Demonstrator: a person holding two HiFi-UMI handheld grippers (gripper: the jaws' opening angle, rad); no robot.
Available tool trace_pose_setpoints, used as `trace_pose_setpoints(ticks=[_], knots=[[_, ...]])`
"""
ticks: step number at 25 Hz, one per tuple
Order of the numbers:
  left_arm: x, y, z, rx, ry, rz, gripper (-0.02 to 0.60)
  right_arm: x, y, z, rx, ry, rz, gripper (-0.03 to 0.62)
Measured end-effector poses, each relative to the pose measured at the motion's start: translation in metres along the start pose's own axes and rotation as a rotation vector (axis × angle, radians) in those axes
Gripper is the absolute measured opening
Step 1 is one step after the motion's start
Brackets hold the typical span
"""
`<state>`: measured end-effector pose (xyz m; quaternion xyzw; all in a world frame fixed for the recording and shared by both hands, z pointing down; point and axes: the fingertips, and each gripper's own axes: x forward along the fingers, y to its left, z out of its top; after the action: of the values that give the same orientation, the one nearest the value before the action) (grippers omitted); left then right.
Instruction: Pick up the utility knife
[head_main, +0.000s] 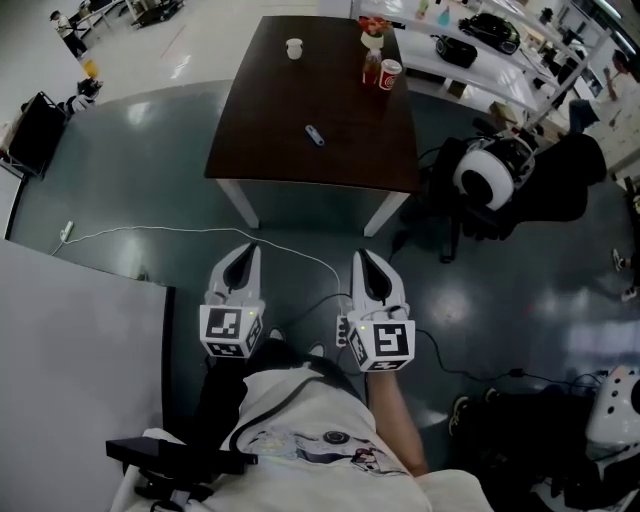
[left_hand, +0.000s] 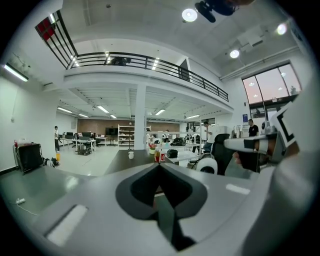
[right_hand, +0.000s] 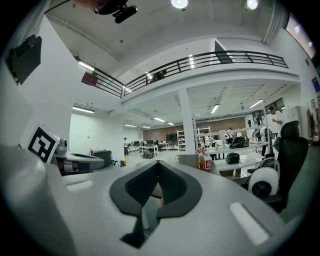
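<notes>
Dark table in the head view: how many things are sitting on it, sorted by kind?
Utility knife: 1
White cup: 1
Bottle: 1
Red can: 1
Pot of flowers: 1
Total: 5

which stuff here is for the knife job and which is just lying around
For the job:
- knife
- left gripper, shut
- right gripper, shut

Lying about:
- white cup
- bottle
- red can
</notes>
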<state>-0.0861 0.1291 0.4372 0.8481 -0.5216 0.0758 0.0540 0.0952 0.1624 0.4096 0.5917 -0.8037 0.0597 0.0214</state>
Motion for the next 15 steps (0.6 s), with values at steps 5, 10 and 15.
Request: trace_pose_setpoints(ticks=[5, 10, 15], knots=[[0.019, 0.009, 0.003, -0.007, 0.003, -0.017, -0.002, 0.025, 0.002, 0.005, -0.012, -0.001, 0.015, 0.001], [0.060, 0.033, 0.016, -0.013, -0.021, -0.044, -0.002, 0.068, 0.004, 0.017, -0.028, -0.023, 0.008, 0.002], [0.091, 0.051, 0.027, -0.005, -0.023, -0.102, -0.002, 0.105, 0.008, 0.028, -0.038, -0.027, -0.017, 0.002]])
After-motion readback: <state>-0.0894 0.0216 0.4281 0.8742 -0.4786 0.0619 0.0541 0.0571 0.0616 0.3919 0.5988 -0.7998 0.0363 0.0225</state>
